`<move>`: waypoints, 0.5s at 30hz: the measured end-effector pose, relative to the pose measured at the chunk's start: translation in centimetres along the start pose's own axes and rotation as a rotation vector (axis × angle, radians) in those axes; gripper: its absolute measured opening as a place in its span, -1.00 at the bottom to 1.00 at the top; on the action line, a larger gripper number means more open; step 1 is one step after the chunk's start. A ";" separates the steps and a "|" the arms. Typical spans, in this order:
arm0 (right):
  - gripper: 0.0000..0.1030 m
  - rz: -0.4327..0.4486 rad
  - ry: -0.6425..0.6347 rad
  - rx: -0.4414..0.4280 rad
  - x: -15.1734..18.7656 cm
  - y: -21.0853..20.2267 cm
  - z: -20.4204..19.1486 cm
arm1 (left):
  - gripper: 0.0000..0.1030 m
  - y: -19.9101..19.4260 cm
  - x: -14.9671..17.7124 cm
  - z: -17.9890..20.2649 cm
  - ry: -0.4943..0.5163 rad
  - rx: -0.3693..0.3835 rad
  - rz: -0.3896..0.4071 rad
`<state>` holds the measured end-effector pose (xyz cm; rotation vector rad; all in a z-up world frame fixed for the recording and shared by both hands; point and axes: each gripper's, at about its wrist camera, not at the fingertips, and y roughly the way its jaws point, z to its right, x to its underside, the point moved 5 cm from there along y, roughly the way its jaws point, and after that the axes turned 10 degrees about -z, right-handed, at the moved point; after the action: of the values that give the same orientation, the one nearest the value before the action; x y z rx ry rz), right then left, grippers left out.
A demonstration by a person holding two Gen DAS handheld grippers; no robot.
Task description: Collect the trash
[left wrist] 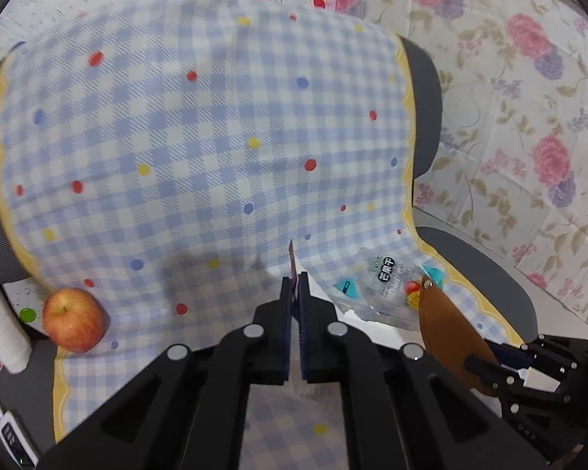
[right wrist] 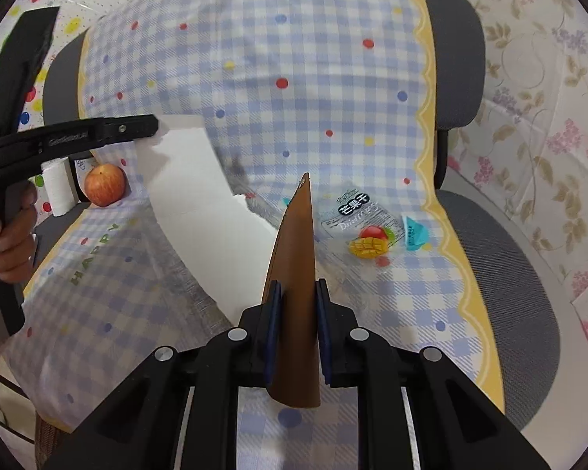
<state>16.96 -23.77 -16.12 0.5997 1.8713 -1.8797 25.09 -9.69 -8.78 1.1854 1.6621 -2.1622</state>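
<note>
From the left wrist camera, the left hand-held gripper (left wrist: 294,293) has its two black fingers pinched together on a thin edge of a white sheet, seen edge-on. Beneath lies a blue-and-white checked cloth (left wrist: 200,125) with coloured dots and a scalloped yellow border, draped over a grey office chair (left wrist: 486,266). A clear crinkled snack wrapper (left wrist: 388,286), printed with mango, lies flat on the cloth just right of the fingers. A round red apple (left wrist: 73,320) rests at the cloth's left edge beside a white spool (left wrist: 2,325).

From the right wrist camera, the right hand-held gripper (right wrist: 297,305) clamps a smooth brown cone-shaped paper (right wrist: 296,274), tip pointing away. The wrapper (right wrist: 366,227) lies just right of that tip. The stiff white sheet (right wrist: 200,203) hangs from the left gripper (right wrist: 153,125), held by a person's hand (right wrist: 8,231).
</note>
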 end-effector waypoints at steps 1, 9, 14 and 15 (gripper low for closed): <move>-0.65 0.008 -0.001 0.000 0.1 -0.5 -0.1 | -0.98 -1.0 0.8 0.2 -0.004 -0.016 0.009; -0.65 -0.020 -0.028 -0.015 3.8 -3.1 -1.6 | -0.96 -4.5 8.3 -0.4 -0.088 -0.099 -0.029; -0.65 -0.051 -0.024 0.005 5.7 -2.4 -2.3 | -0.05 -2.7 11.7 -1.3 -0.126 -0.075 -0.158; -0.65 -0.054 -0.025 0.006 5.9 -2.4 -2.5 | 0.00 -2.6 11.9 -1.4 -0.131 -0.056 -0.162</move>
<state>10.78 -21.25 -17.59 0.5307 1.8844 -1.9186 16.30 -3.74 -14.95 0.9021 1.8050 -2.2163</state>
